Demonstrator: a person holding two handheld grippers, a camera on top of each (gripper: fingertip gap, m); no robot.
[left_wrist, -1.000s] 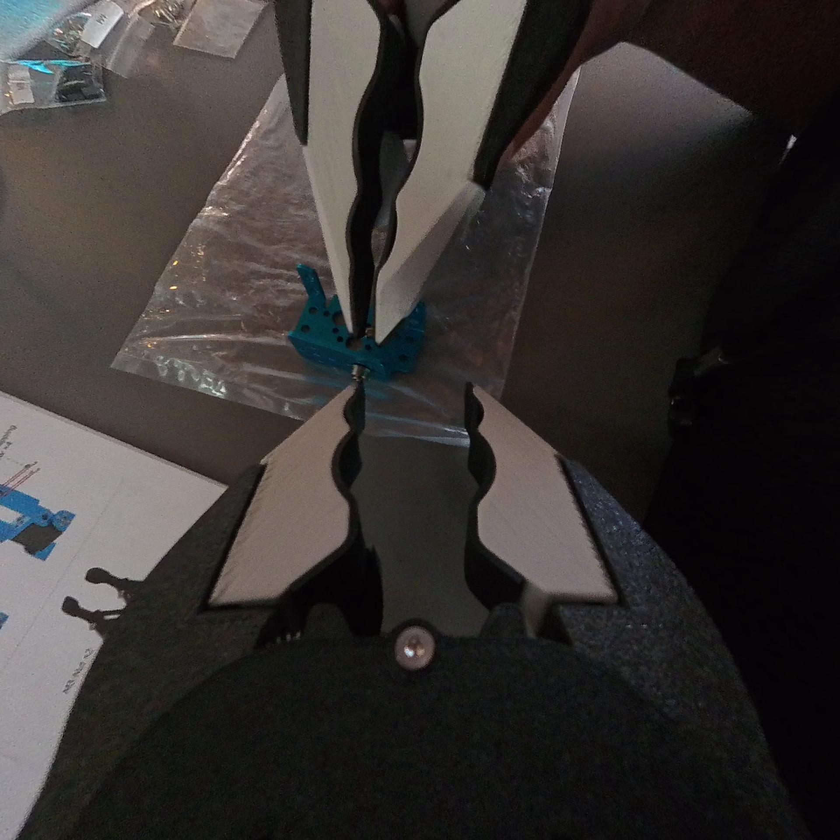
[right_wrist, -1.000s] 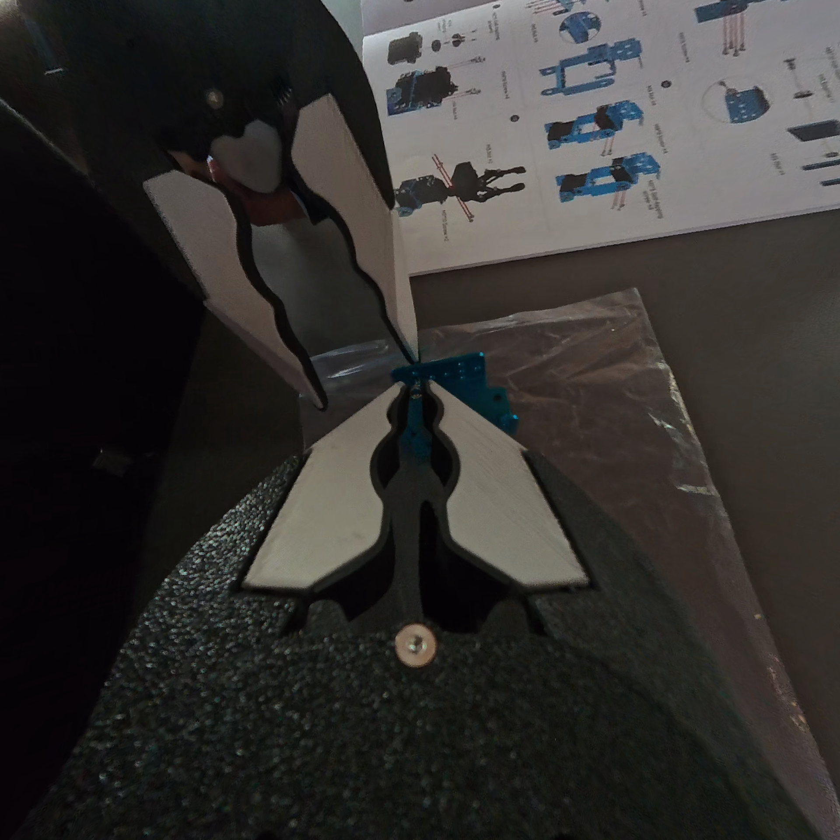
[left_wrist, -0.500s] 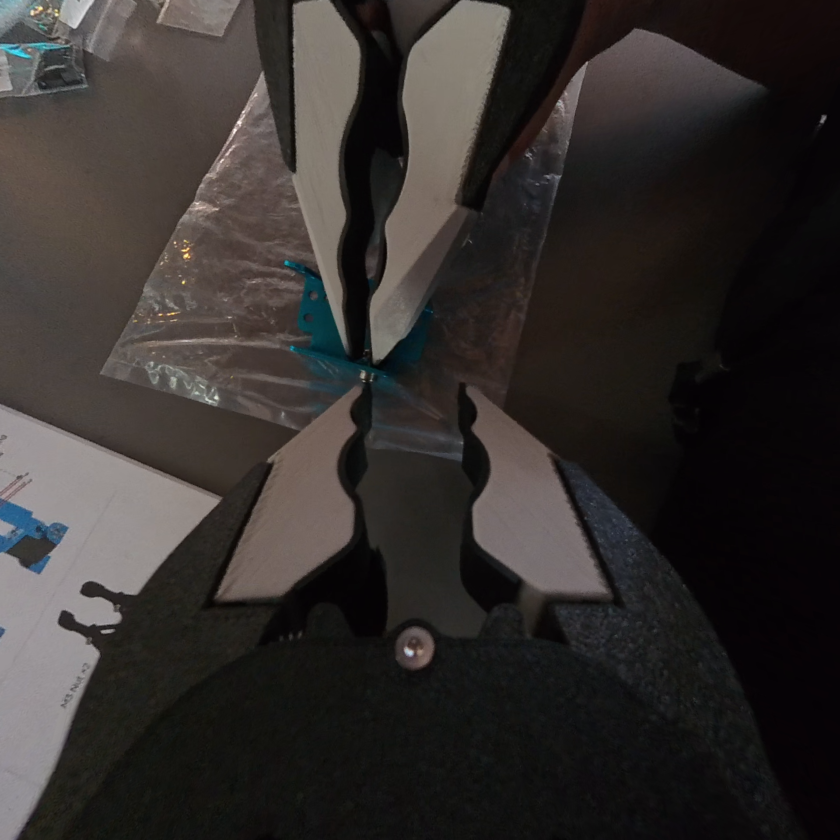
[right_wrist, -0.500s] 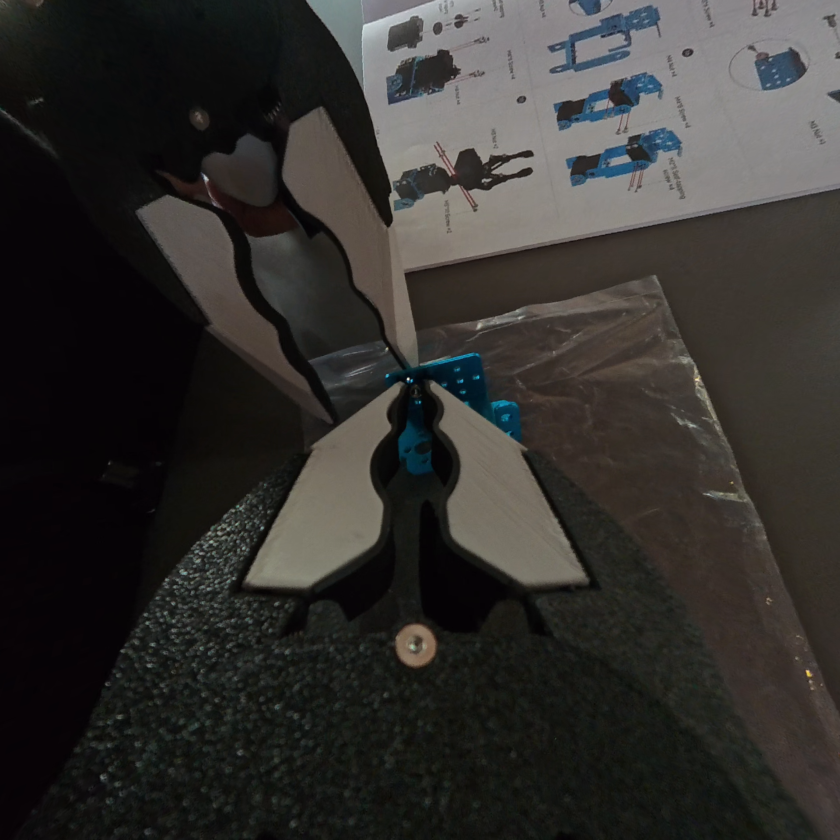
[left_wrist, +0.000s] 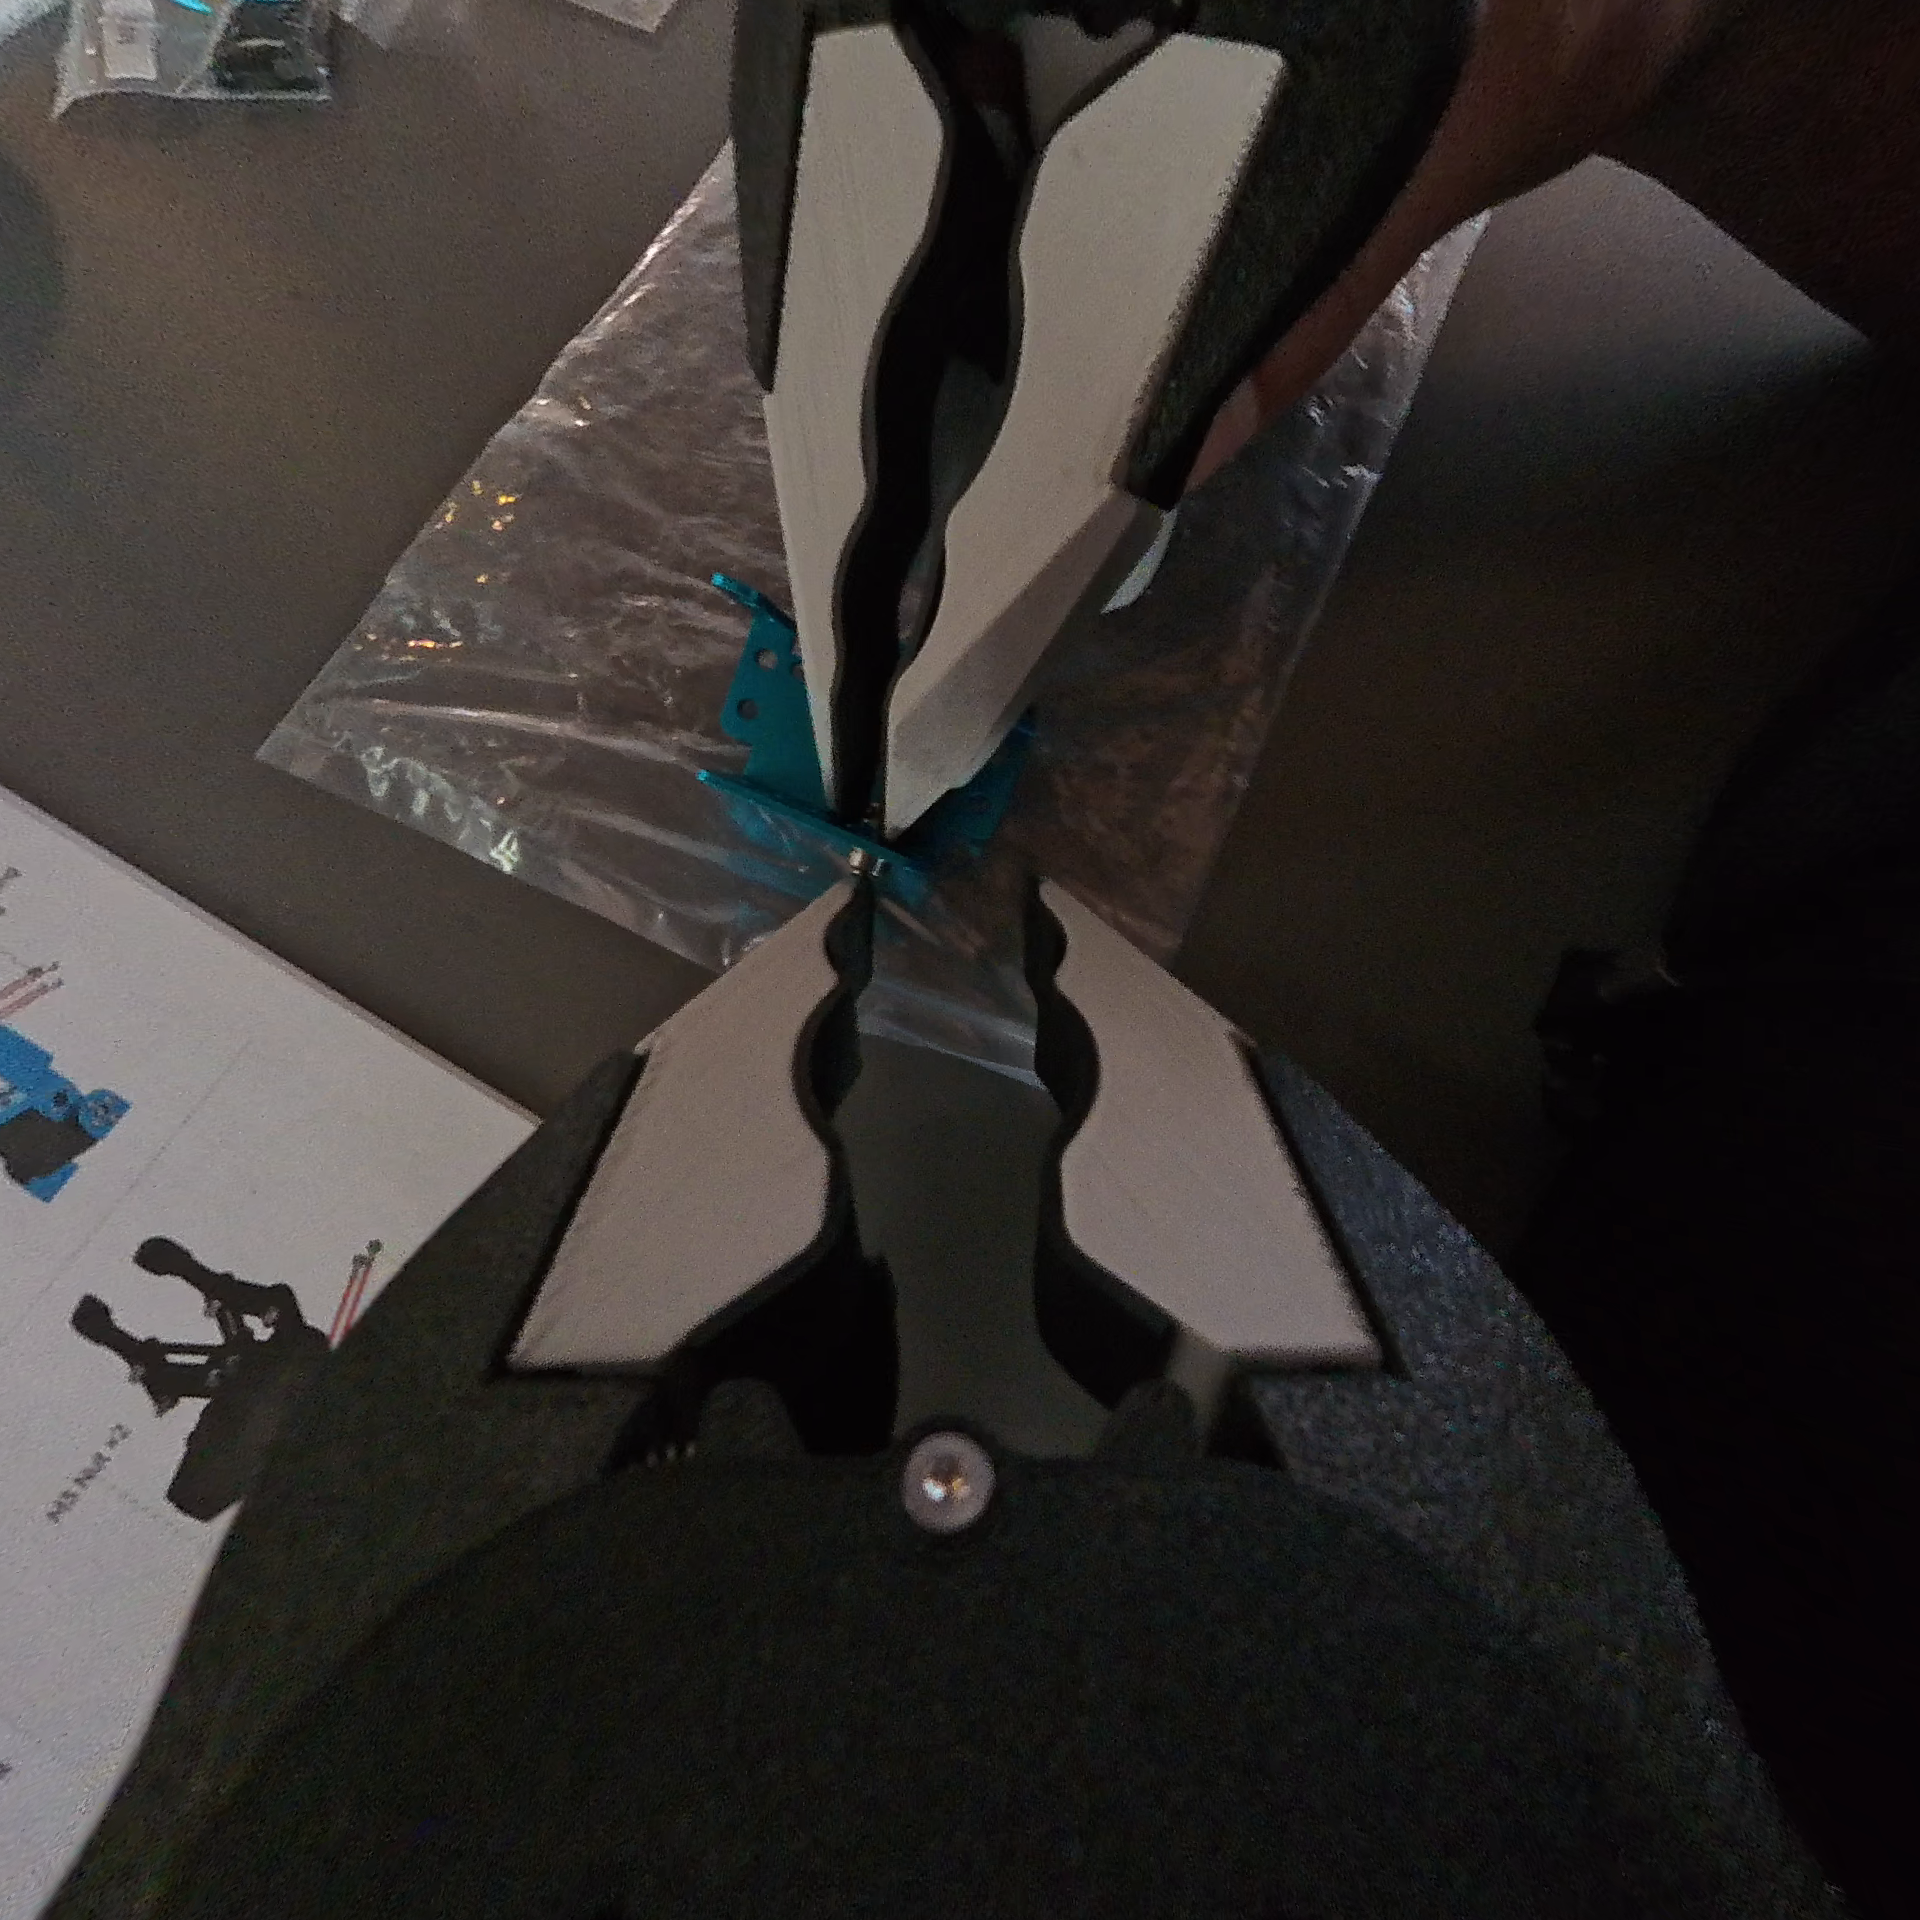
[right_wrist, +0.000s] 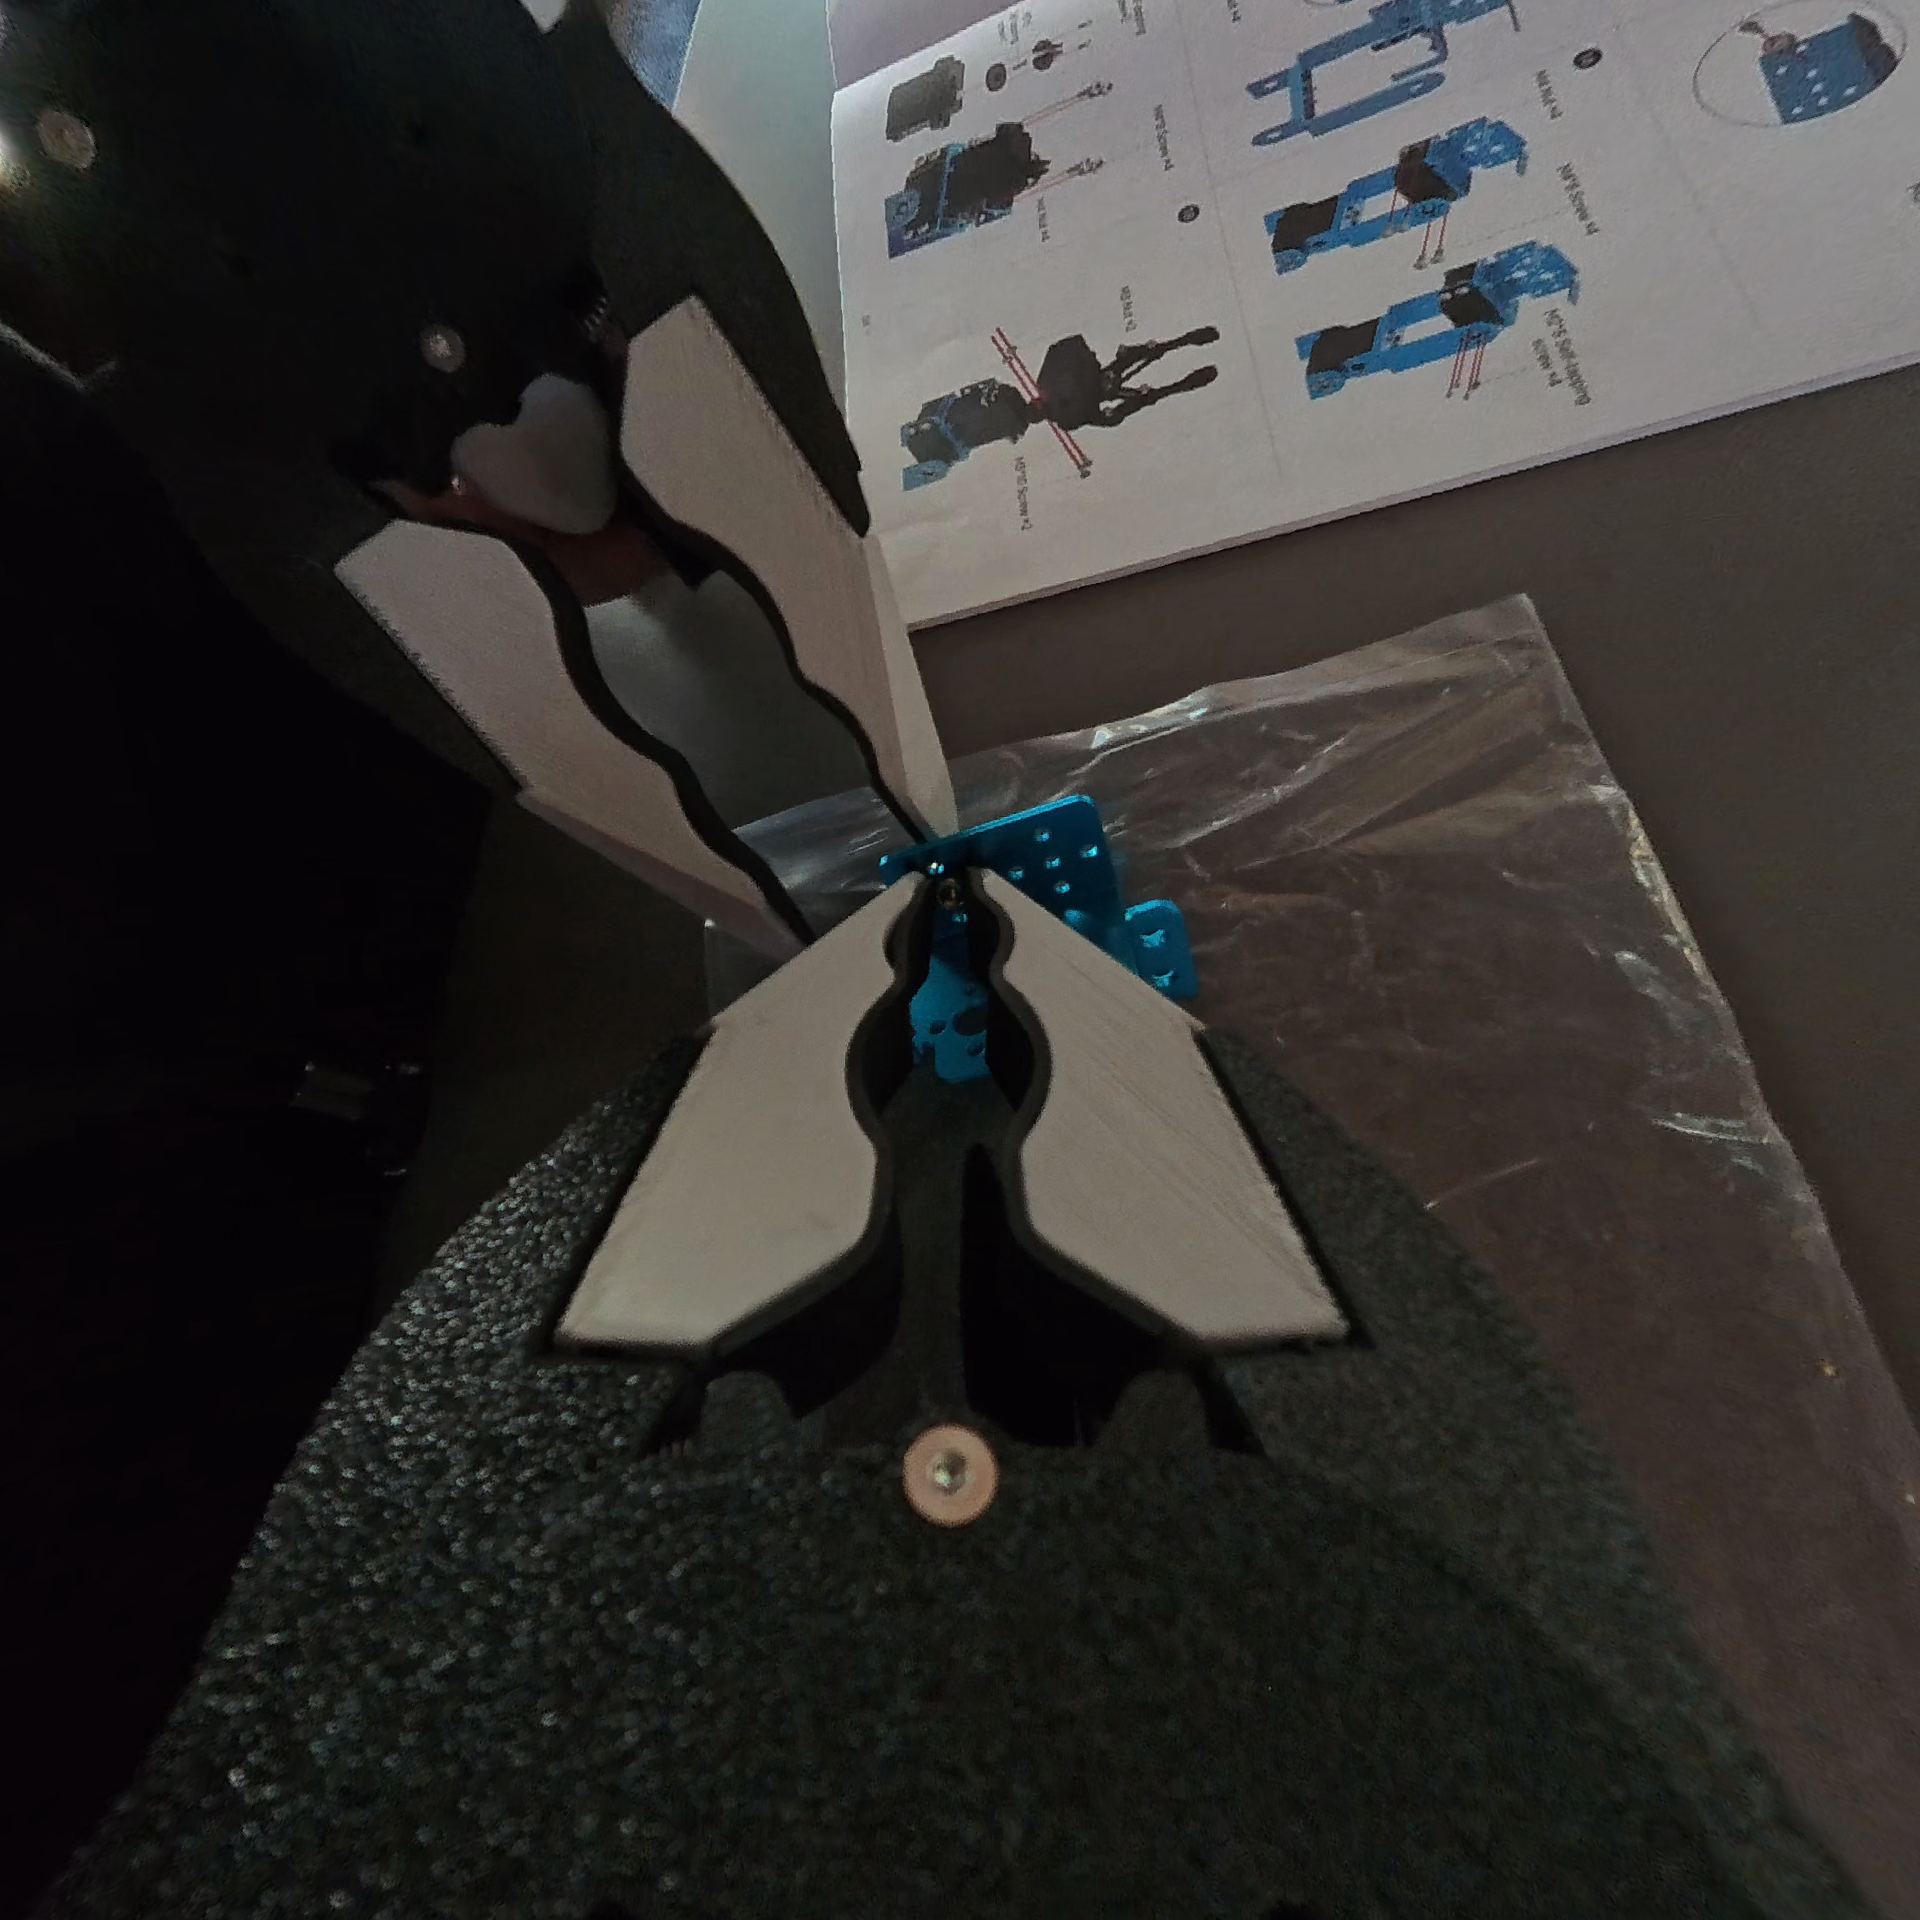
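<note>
A blue metal bracket (left_wrist: 774, 717) with several holes stands tilted on a clear plastic bag (left_wrist: 582, 582). My right gripper (left_wrist: 871, 816) comes in from the top of the left wrist view and is shut on the bracket's near edge, where a small silver screw (left_wrist: 860, 858) sticks out. In the right wrist view the right gripper (right_wrist: 943, 875) pinches that edge of the bracket (right_wrist: 1039, 862), with a dark screw head between the tips. My left gripper (left_wrist: 940, 899) is open and empty. Its left fingertip nearly touches the screw. It also shows in the right wrist view (right_wrist: 864, 885).
A white instruction sheet (right_wrist: 1299, 312) with blue and black drawings lies beyond the plastic bag (right_wrist: 1403, 935); it also shows in the left wrist view (left_wrist: 156, 1091). Small clear bags of parts (left_wrist: 208, 52) lie at the far left. A hand (left_wrist: 1351, 291) holds the right gripper. Less than 4 cm separates the two grippers' tips.
The bracket has tipped up more onto its edge in the shut right gripper. The left gripper has stayed open, with its left fingertip by the screw.
</note>
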